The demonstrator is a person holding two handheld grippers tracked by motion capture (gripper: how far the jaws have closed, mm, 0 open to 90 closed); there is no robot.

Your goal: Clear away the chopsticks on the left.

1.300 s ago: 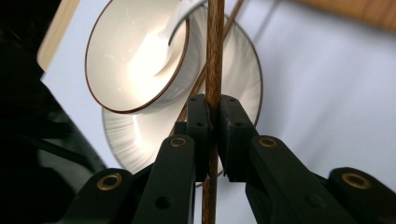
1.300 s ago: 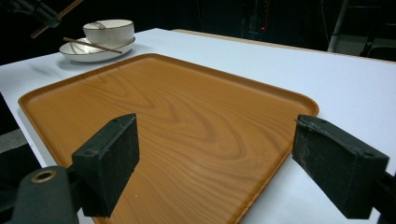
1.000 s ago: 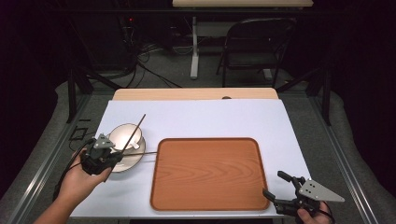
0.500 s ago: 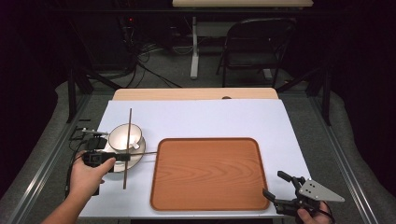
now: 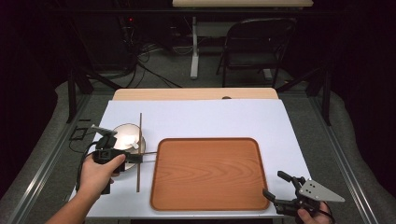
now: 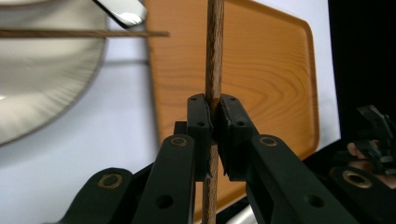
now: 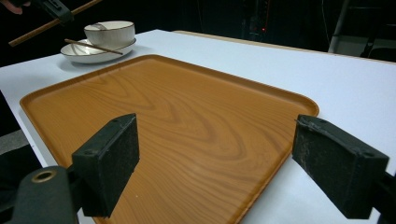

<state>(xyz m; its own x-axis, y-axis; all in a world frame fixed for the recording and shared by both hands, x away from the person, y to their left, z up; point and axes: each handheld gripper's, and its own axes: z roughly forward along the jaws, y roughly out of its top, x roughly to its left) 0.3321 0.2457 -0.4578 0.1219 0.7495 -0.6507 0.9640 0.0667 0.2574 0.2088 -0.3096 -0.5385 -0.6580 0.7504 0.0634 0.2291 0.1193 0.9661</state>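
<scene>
My left gripper (image 5: 136, 158) is shut on a dark wooden chopstick (image 5: 139, 140) at the table's left; the stick runs from near to far beside the tray. In the left gripper view the pads (image 6: 201, 116) pinch that chopstick (image 6: 215, 56) upright between them. A second chopstick (image 6: 84, 33) lies across a white plate (image 5: 122, 169), which carries a white bowl (image 5: 126, 135) with a metal spoon (image 6: 123, 11) in it. My right gripper (image 5: 285, 191) is open near the front right edge, with nothing between its pads (image 7: 107, 163), facing the tray's corner.
A wooden tray (image 5: 208, 172) with a raised rim lies bare in the middle of the white table (image 5: 210, 116). A folding chair (image 5: 257, 46) and cables stand on the floor beyond the table's far edge.
The chopstick in my left gripper has swung from slanting toward the far right to running straight from near to far. The left hand shifted slightly. The right gripper has kept still.
</scene>
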